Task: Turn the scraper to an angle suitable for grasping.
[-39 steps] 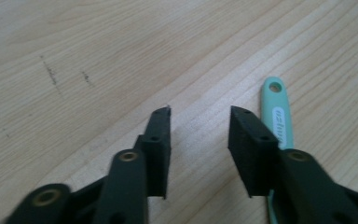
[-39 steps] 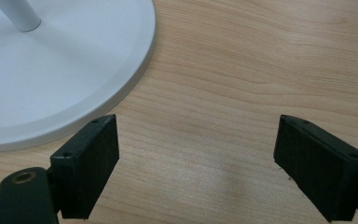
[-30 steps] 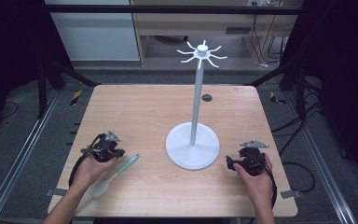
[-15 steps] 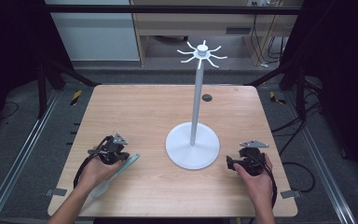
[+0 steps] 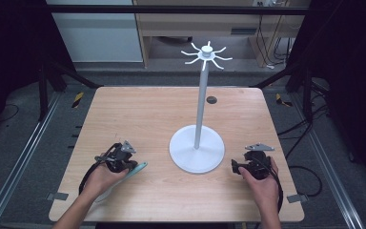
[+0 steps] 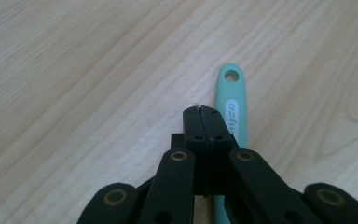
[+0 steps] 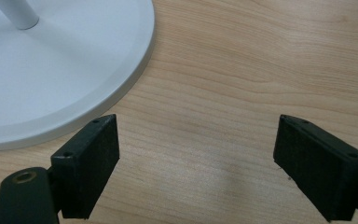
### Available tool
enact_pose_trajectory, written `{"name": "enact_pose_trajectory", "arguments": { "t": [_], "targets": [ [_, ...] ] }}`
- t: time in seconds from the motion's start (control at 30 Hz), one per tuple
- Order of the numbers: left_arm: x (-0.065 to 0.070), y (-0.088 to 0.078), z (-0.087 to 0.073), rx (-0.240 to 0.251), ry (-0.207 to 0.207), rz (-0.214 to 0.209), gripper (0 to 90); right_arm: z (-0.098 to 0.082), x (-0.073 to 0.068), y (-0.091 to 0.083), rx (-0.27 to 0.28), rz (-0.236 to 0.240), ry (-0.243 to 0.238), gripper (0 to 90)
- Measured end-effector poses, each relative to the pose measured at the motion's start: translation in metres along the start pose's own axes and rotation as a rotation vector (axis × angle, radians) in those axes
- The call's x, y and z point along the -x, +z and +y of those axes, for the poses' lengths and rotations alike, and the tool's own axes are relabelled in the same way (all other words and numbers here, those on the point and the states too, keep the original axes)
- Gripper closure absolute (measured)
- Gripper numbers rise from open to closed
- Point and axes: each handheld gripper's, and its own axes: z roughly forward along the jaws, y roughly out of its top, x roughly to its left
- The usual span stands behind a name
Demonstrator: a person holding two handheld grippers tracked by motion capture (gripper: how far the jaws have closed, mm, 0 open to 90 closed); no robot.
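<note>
Comparing with a second ago, the left gripper (image 5: 124, 162) has slid rightward across the table (image 5: 152, 114) and now sits over the mint-green utensil (image 6: 233, 107), whose handle lies flat on the wood just beside and beneath the jaws. Those jaws are pressed together with nothing between them, so no grasp exists yet. The right gripper (image 5: 242, 167) has stayed near the white stand (image 5: 196, 155), jaws spread wide and empty. Judged: the pickup approach is underway; the left jaws must open first.
</note>
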Motion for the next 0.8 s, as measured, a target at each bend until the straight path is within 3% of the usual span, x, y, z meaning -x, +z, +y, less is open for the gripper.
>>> {"name": "enact_pose_trajectory", "arguments": {
  "t": [0.03, 0.13, 0.2, 0.4, 0.43, 0.5, 0.63, 0.8],
  "targets": [
    [0.0, 0.0, 0.0, 0.0, 0.0, 0.0, 90.0, 0.0, 0.0, 0.0, 0.0, 0.0, 0.0, 14.6],
    [0.015, 0.0, 0.003, -0.02, 0.062, -0.001, 90.0, 0.0, 0.0, 0.0, -0.002, 0.0, -0.002, 14.6],
    [0.019, 0.0, 0.004, -0.029, 0.082, 0.001, 90.0, 0.0, 0.0, 0.0, -0.007, 0.001, 0.002, 14.6],
    [0.024, -0.001, 0.005, -0.038, 0.101, -0.006, 90.0, 0.0, 0.001, 0.001, -0.007, 0.0, -0.009, 14.6],
    [0.025, -0.002, 0.007, -0.054, 0.131, -0.002, 90.0, 0.0, 0.001, 0.001, -0.007, 0.0, -0.007, 14.6],
    [0.026, -0.003, 0.008, -0.046, 0.129, -0.005, 90.0, 0.0, 0.001, 0.001, -0.009, 0.0, -0.004, 14.6],
    [0.03, -0.012, 0.015, -0.049, 0.162, -0.012, 89.9, 0.0, 0.001, 0.001, -0.007, 0.0, -0.007, 14.6],
    [0.035, -0.016, 0.023, -0.074, 0.187, -0.009, 78.2, 0.0, 0.0, 0.002, -0.009, 0.002, -0.006, 14.6]
  ]
}}
